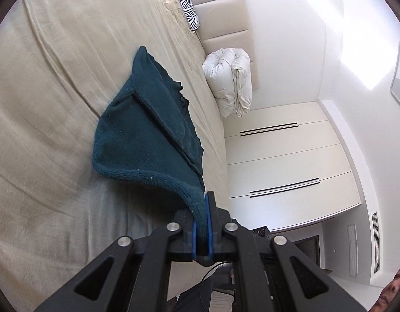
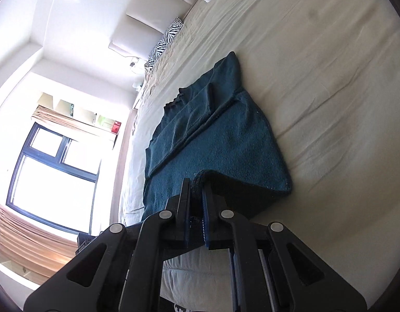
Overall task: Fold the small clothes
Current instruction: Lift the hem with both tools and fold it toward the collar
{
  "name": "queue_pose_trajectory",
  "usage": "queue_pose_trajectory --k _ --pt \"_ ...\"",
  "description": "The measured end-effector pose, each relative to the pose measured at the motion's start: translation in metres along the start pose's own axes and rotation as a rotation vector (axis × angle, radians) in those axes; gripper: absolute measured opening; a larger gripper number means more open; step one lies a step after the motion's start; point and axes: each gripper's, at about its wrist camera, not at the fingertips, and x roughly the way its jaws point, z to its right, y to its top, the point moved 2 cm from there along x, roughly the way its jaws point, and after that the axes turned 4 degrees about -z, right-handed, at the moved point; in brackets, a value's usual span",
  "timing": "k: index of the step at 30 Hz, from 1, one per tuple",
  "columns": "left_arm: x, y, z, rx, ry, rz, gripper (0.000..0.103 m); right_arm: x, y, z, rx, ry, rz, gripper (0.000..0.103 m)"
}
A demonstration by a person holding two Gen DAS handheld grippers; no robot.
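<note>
Knitwear, a dark teal garment with ribbed hem, lies on the beige sheet of the bed, its near edge lifted off the sheet. The left hand-held gripper has its black jaws with blue pads squeezed narrow on one near corner of the ribbed hem; the right hand-held gripper is pinched tight on the other near corner of the same teal garment. The garment's long axis runs away from both grippers toward the padded cream headboard, and its far end still rests on the sheet. A zebra-striped cushion and a rolled white duvet sit by the headboard, well apart from the garment.
</note>
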Motion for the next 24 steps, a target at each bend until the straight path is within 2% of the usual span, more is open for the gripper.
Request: queue_pose_trajectory --k 6,11,24 --pt "0.016 0.045 0.006 -0.009 -0.018 0.041 0.006 0.017 0.047 -0.005 0.013 -0.004 0.059 0.007" --pt "0.035 0.085 -0.001 -0.035 -0.022 0.064 0.006 0.04 0.087 -0.009 -0.006 -0.05 0.091 0.007" --pt "0.084 0.175 -0.027 -0.098 0.009 0.085 0.006 0.121 0.185 -0.008 0.006 -0.135 0.121 0.007"
